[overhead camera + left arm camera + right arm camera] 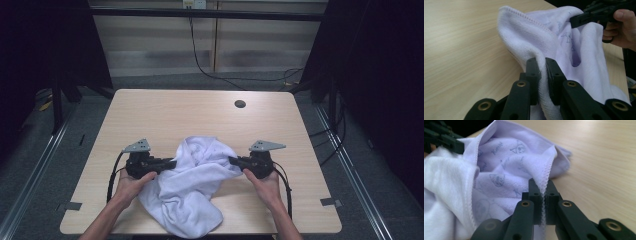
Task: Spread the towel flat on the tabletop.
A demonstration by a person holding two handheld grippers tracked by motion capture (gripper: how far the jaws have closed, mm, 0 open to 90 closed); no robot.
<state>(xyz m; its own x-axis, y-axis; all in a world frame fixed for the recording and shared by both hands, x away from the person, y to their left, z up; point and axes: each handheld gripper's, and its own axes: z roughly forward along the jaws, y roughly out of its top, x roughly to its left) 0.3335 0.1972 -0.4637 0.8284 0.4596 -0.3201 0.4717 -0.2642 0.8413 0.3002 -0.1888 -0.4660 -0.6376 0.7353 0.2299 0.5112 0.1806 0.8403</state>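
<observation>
Over the table's near edge, left gripper [172, 163] and right gripper [233, 161] point inward, each clamping the towel [192, 185]

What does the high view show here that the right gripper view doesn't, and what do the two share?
High view alone: the whole table with its round cable hole, both hands, and the towel's lower part draped toward the near edge. Right gripper view alone: the right claw pinching the towel's stitched hem, and faint printed figures on the cloth. Both share: the white towel held from opposite sides, the left claw gripping its other side.
</observation>
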